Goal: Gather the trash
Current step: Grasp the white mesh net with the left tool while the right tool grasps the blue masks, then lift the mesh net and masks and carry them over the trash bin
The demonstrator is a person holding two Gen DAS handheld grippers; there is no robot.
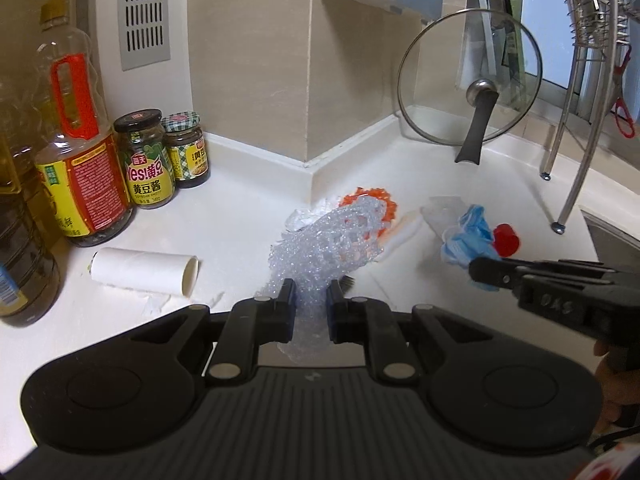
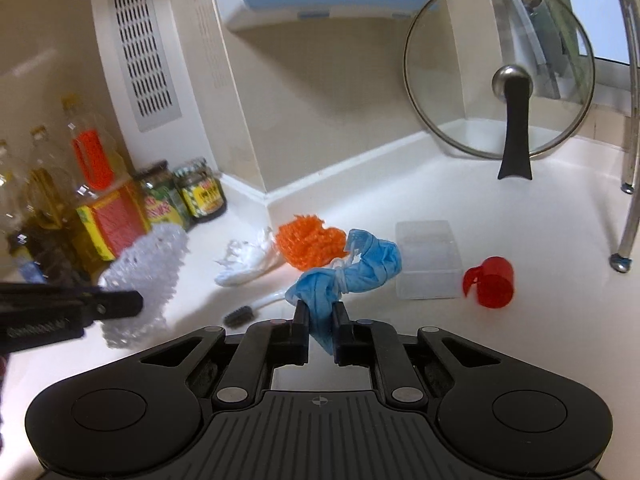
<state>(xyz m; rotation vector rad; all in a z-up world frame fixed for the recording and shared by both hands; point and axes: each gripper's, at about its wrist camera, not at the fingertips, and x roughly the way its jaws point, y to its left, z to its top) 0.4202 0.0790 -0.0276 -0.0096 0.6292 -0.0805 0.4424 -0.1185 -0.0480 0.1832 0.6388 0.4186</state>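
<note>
Left tool (image 1: 311, 294) clamps the clear bubble wrap (image 1: 332, 240) above the table (image 1: 240, 216); right tool (image 2: 321, 312) pinches the crumpled blue mask (image 2: 352, 272), red cap (image 2: 490, 282) nearby.

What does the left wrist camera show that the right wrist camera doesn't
Only the left wrist view shows the cardboard tube and red scissors. Only the right wrist view clearly shows the brush. Both show the left gripper holding bubble wrap, the right gripper holding a blue mask, and the glass lid.
</note>
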